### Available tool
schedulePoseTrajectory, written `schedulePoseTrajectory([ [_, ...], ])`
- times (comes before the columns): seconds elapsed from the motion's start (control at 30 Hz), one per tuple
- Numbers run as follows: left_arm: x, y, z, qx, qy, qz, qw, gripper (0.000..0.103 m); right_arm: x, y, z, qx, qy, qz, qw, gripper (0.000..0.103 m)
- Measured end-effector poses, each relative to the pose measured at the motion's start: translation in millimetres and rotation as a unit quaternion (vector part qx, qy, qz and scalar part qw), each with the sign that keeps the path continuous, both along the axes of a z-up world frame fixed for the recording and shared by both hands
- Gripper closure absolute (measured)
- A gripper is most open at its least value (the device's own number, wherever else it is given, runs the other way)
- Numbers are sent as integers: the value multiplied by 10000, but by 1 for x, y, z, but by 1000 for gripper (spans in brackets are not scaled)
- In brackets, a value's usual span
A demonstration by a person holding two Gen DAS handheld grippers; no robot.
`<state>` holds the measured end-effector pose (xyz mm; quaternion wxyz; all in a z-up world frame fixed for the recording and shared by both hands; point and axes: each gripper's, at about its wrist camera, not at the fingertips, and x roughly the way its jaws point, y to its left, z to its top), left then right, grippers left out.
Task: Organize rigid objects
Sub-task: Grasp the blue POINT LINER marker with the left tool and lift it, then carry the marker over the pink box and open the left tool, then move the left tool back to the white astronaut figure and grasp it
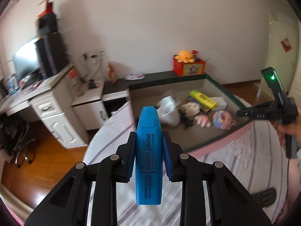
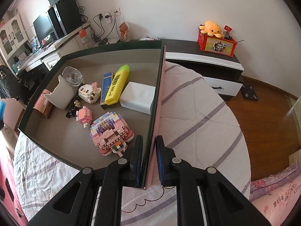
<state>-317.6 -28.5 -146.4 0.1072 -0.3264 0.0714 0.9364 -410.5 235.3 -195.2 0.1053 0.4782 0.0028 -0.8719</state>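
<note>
Bedroom, striped quilt (image 2: pixel 197 113). Left gripper (image 1: pixel 148 150) clamped on blue marker (image 1: pixel 148 150), probably headed for box (image 2: pixel 159 94). Right gripper (image 2: pixel 149 160) pinching box wall, likely steadying it.

Soft daylight, no harsh shadows — left view motion-blurred, both edges fisheye-bent.

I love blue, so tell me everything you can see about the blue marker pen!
The blue marker pen is a chunky, flat-sided highlighter that looks like plastic, with dark print reading "POINT LINER" and "POINT COLOR" along its body. Its cap is on, pointing away from the camera towards the box. The left gripper holds it in the air above the striped bedcover, jaws squeezing both sides. Nothing else touches it.
</note>
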Motion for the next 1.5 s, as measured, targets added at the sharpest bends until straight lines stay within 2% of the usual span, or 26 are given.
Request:
schedulePoseTrajectory([
  [0.23, -51, 48, -14, 0, -434, -508, 9978, 76, 0, 0, 0, -2, -17, -4, 10000, 89],
  [0.43, -77, 65, -42, -27, -870, -579, 9945, 76, -1, -1, -1, 6, -25, 23, 10000, 89],
  [0.6, -79, 60, -52, -5, -1002, -453, 9939, 73, -1, 0, 0, 11, -22, 29, 10000, 89],
  [0.7, -69, 51, -44, 2, -839, -326, 9959, 51, -1, 0, 0, -1, -22, 23, 10000, 89],
  [0.73, -64, 46, -38, 2, -720, -273, 9970, 38, -1, 0, 0, -6, -22, 23, 10000, 89],
  [0.77, -63, 42, -34, 24, -652, -241, 9976, 29, -2, 0, 0, -12, -24, 17, 10000, 89],
  [0.83, -57, 30, -25, 139, -537, -123, 9984, 23, -1, 0, 0, -14, -26, 5, 10000, 89],
  [0.9, -54, 16, -20, 159, -479, 37, 9987, 23, 0, 0, 0, -23, -13, -7, 10000, 89],
  [1.1, -42, -22, -24, -117, -592, 346, 9976, 23, 8, -3, 1, -33, 39, -15, 10000, 89],
  [1.2, -36, -36, -27, -84, -613, 445, 9971, 22, 12, 0, 7, -228, 176, -71, 9996, 85],
  [1.3, -29, -42, -28, 9, -639, 403, 9971, 21, 20, 5, 18, -241, 377, -172, 9989, 72],
  [1.4, -15, -43, -29, -2, -622, 462, 9970, 21, 38, 10, 30, -165, 547, -182, 9982, 71],
  [1.5, 14, -37, -27, 101, -479, 376, 9981, 21, 65, 13, 40, -63, 717, -104, 9974, 71],
])
